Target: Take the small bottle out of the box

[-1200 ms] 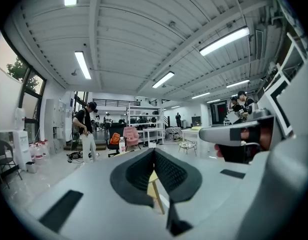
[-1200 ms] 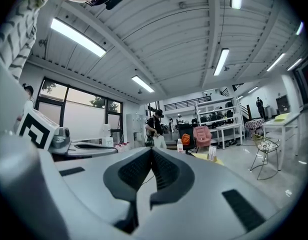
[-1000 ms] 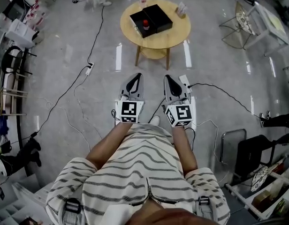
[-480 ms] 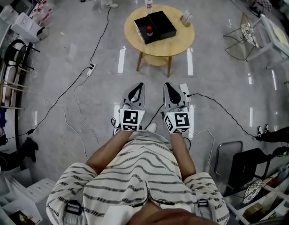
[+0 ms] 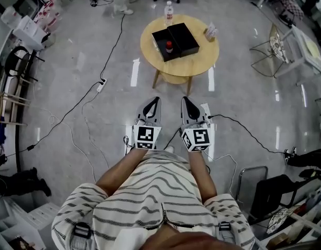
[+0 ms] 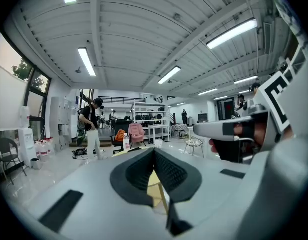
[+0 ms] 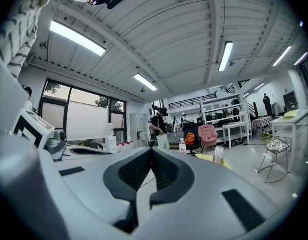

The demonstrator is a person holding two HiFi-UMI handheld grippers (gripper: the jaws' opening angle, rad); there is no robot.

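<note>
small bottle (image 5: pixel 169 47) in the box (image 5: pixel 185 39) on the desk (image 5: pixel 202 55), well ahead of left hand-held gripper (image 5: pixel 156 99) and right hand-held gripper (image 5: pixel 185 99), both closed, empty.

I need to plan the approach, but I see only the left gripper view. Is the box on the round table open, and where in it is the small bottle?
Observer: It is open. In the head view the small bottle, with a red cap, sits in the left half of the black box.
Operator: Is the right hand-held gripper free?
Observer: Yes. Its own view shows the right hand-held gripper shut, with nothing between its jaws.
Operator: Is anything on the floor?
Observer: A white power strip lies left of the round table.
</note>
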